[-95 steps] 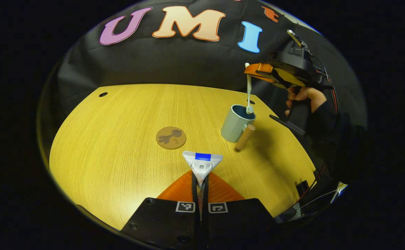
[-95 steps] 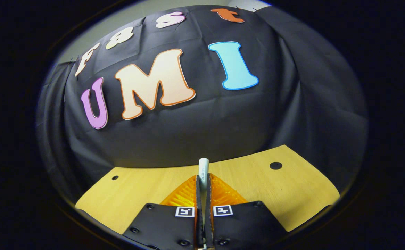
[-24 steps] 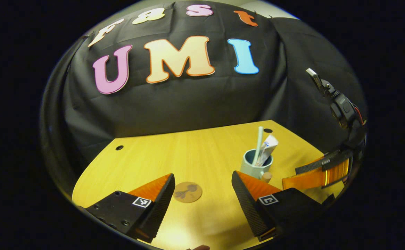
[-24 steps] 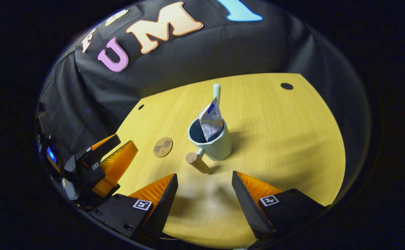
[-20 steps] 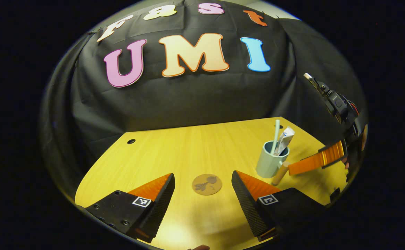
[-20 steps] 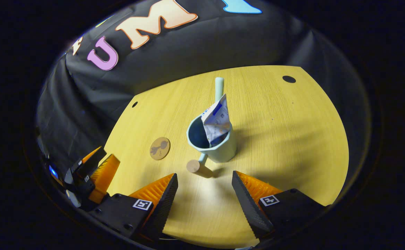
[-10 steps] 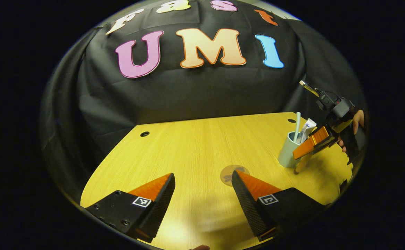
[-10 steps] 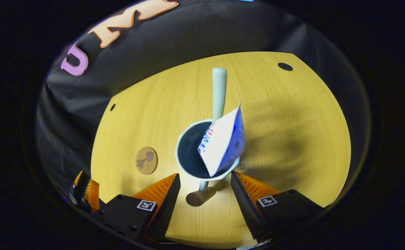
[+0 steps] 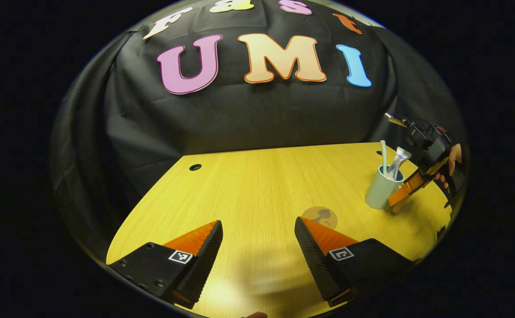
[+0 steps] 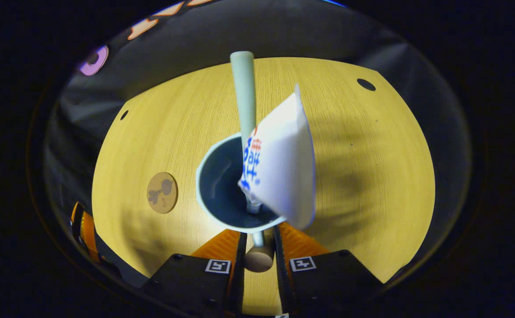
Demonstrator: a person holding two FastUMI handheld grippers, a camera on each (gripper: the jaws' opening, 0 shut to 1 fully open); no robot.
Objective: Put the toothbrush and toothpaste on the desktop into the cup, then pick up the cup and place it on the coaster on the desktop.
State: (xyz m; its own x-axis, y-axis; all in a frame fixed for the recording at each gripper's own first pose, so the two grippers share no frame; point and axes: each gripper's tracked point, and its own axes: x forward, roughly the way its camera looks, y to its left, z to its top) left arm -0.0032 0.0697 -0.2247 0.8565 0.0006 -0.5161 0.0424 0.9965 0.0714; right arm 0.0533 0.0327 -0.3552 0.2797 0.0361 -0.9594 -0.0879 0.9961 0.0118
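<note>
On the yellow wood-grain tabletop [image 9: 257, 185], the pale green cup with a wooden peg handle [image 10: 222, 185] stands near the right edge. It already holds the white toothpaste tube [image 10: 284, 163] and pale green toothbrush [image 10: 243, 88], so loading is done. The round brown coaster [image 9: 319, 216] lies just beside it, bare. The right gripper [image 10: 258, 247] pinches the handle; lifting remains. The left gripper [image 9: 257, 247] hangs spread wide, holding nothing.
</note>
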